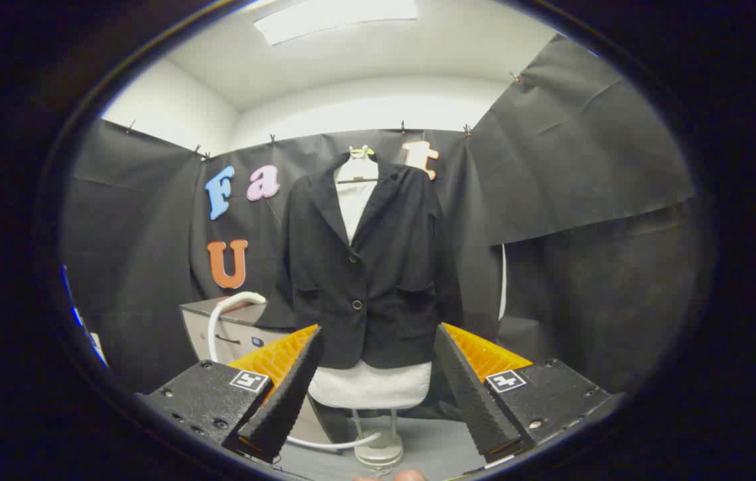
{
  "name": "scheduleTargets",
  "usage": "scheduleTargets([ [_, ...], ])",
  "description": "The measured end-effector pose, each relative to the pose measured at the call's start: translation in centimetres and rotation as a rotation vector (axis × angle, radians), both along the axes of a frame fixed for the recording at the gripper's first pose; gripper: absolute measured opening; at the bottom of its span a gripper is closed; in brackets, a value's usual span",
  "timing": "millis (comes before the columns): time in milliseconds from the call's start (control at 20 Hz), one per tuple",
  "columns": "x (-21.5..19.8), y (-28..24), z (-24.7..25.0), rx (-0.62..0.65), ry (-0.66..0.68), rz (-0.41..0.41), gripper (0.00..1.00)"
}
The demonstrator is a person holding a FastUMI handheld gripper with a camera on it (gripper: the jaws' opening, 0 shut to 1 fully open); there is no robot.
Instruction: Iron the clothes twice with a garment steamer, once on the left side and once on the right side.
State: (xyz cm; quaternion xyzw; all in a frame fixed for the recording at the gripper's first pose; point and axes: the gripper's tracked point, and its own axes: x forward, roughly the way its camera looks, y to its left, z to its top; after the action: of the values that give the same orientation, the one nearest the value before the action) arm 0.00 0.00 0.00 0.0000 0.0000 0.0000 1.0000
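Note:
A black blazer (367,267) over a white shirt hangs on a white dress form (372,386) with a metal stand (378,447), straight ahead and well beyond my fingers. My gripper (378,347) is open, its two fingers spread wide with nothing between them; the blazer's hem shows in the gap, far off. A white hose (225,314) curves up from behind the left finger to a grey unit (217,331) left of the blazer. The steamer head itself I cannot make out.
Black cloth walls close the booth on all sides. The grey unit stands at the back left, close to the blazer's sleeve. The hose also loops along the grey floor (444,447) near the stand's base. A fingertip shows at the bottom.

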Motion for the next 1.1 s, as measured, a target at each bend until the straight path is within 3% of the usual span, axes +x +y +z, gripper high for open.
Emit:
scheduleTargets([
  [650, 1.9, -3.1, -2.5, 0.050, 0.070, 0.201, 1.00],
  [1100, 3.4, -2.7, -4.4, 0.025, 0.094, 0.188, 1.00],
])
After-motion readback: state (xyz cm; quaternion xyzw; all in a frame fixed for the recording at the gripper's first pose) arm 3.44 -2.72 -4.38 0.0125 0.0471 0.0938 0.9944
